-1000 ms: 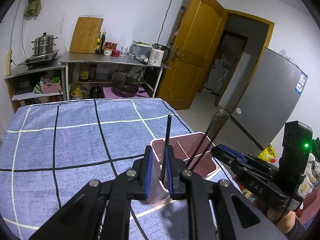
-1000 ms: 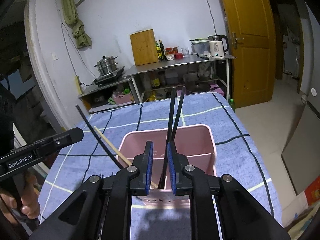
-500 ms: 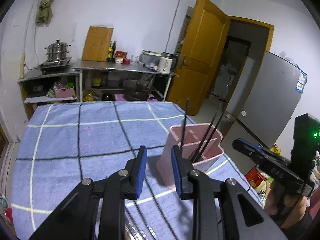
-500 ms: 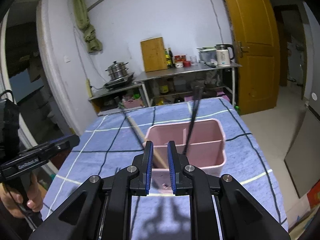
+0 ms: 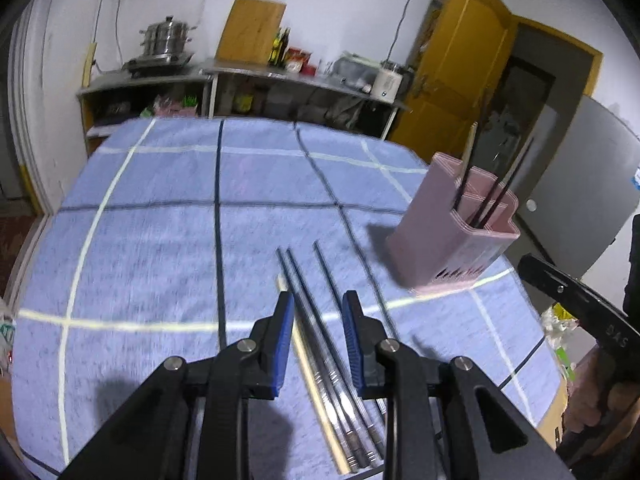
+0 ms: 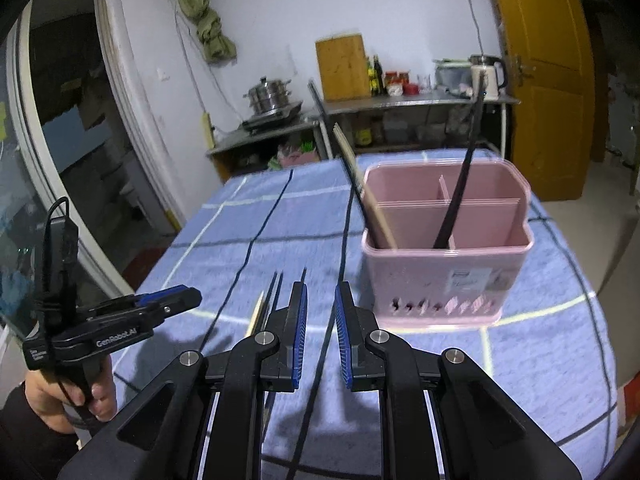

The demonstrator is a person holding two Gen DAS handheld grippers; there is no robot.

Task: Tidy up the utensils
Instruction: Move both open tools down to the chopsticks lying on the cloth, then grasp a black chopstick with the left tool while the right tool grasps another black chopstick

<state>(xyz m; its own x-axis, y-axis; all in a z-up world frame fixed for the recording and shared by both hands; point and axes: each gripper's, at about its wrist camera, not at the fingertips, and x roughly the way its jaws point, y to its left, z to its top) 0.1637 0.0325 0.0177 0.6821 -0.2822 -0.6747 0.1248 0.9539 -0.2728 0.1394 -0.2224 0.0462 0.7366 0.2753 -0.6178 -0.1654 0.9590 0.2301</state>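
A pink utensil holder (image 5: 452, 236) (image 6: 444, 240) stands on the blue checked cloth and holds black chopsticks (image 6: 456, 200) and a wooden one (image 6: 376, 204). Loose chopsticks lie flat on the cloth: two metal ones (image 5: 320, 344), a black one (image 5: 344, 292) and a wooden one (image 5: 312, 376). My left gripper (image 5: 318, 332) is open and empty just above the metal pair. My right gripper (image 6: 321, 320) is open and empty over a black chopstick (image 6: 316, 376), in front of the holder. The left gripper also shows in the right wrist view (image 6: 160, 304).
The cloth-covered table (image 5: 160, 220) ends at the right near a grey fridge (image 5: 592, 184). Shelves with a steel pot (image 5: 166, 38), cutting board (image 5: 250, 30) and kettle (image 6: 486, 76) stand at the back wall. A yellow door (image 5: 452, 76) is open.
Both grippers have let go of their chopsticks into the holder, pulled back and lowered toward the loose chopsticks on the cloth. Both now stand open wider.
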